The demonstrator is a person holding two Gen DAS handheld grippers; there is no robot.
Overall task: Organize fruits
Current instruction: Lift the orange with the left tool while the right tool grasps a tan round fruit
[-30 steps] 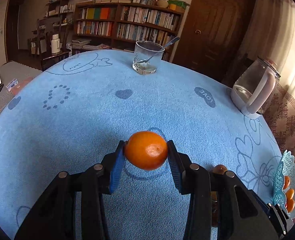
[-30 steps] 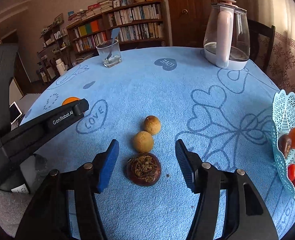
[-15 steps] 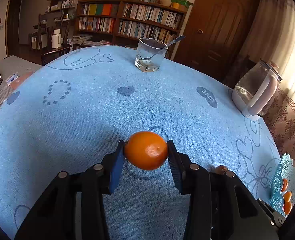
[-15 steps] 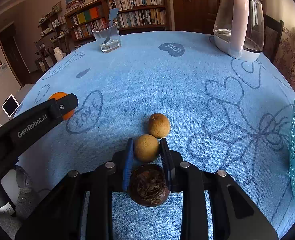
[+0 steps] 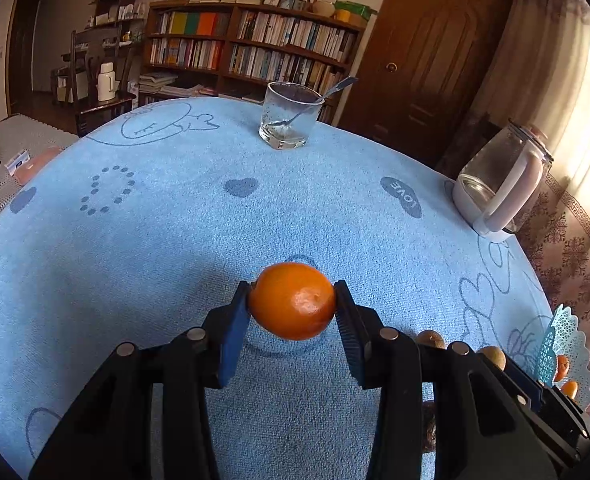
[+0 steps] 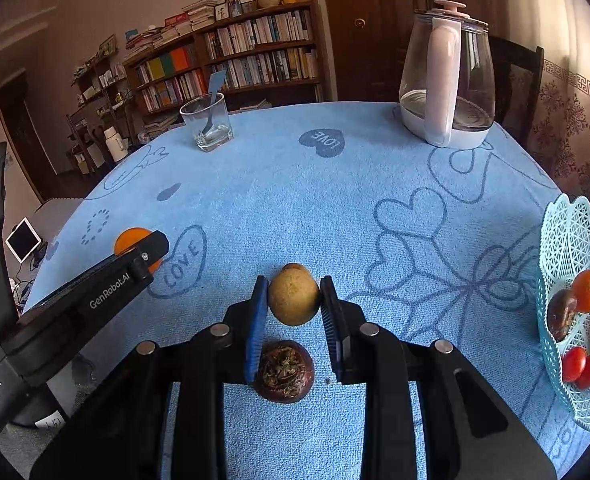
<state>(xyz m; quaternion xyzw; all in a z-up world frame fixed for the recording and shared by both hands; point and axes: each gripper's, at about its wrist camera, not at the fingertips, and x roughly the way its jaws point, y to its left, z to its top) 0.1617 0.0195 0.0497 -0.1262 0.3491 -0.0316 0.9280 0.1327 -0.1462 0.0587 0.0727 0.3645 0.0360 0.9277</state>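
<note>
My left gripper [image 5: 293, 306] is shut on an orange tangerine [image 5: 292, 300] and holds it above the blue tablecloth; the tangerine also shows in the right wrist view [image 6: 129, 240]. My right gripper [image 6: 293, 300] is shut on a yellow-brown round fruit [image 6: 293, 299]. A second like fruit [image 6: 295, 267] peeks out just behind it. A dark brown mangosteen [image 6: 283, 371] lies on the cloth between the right fingers, below the held fruit. A teal lattice fruit basket [image 6: 575, 240] at the right edge holds tangerines, a dark fruit and small red fruits.
A glass with a spoon [image 5: 289, 120] stands at the far side of the round table [image 5: 175, 220]. A glass kettle with a white handle [image 6: 447, 84] stands at the far right. Bookshelves, a door and a chair are behind the table.
My right gripper moved forward over the mangosteen, closed on the nearer yellow-brown fruit and has lifted it slightly. My left gripper keeps hold of the tangerine, raised slightly.
</note>
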